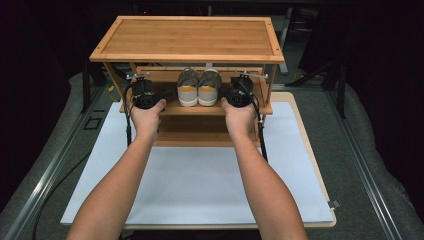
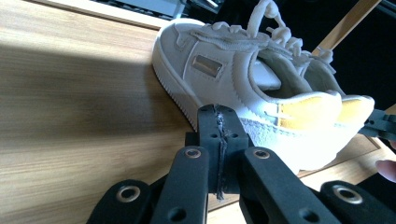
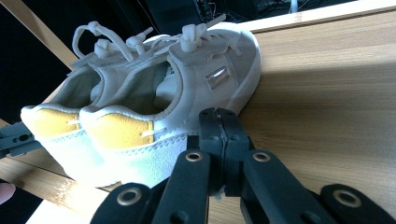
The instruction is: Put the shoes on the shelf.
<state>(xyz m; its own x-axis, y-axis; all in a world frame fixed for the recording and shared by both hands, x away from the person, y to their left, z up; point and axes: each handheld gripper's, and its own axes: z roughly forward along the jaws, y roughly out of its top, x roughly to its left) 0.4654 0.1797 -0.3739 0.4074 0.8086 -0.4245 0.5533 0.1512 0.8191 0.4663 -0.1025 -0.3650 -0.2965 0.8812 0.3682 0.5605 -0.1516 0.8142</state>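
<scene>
A pair of pale grey sneakers (image 1: 199, 88) with yellow heel tabs stands on the middle shelf (image 1: 172, 108) of a bamboo rack, heels toward me. My left gripper (image 1: 159, 95) is at the pair's left side, jaws shut with nothing between them. In the left gripper view its tip (image 2: 218, 116) lies close against the sole of the near sneaker (image 2: 224, 70). My right gripper (image 1: 229, 93) is at the pair's right side, also shut and empty. Its tip (image 3: 219, 119) lies beside the near sneaker (image 3: 187, 93) in the right gripper view. Whether either tip touches a shoe is unclear.
The rack's top shelf (image 1: 190, 37) overhangs the shoes and both grippers. A lower shelf (image 1: 200, 136) lies beneath. The rack stands at the back of a white mat (image 1: 200, 180) on a wooden board. Slanted rack legs (image 3: 28, 28) rise beside the shoes.
</scene>
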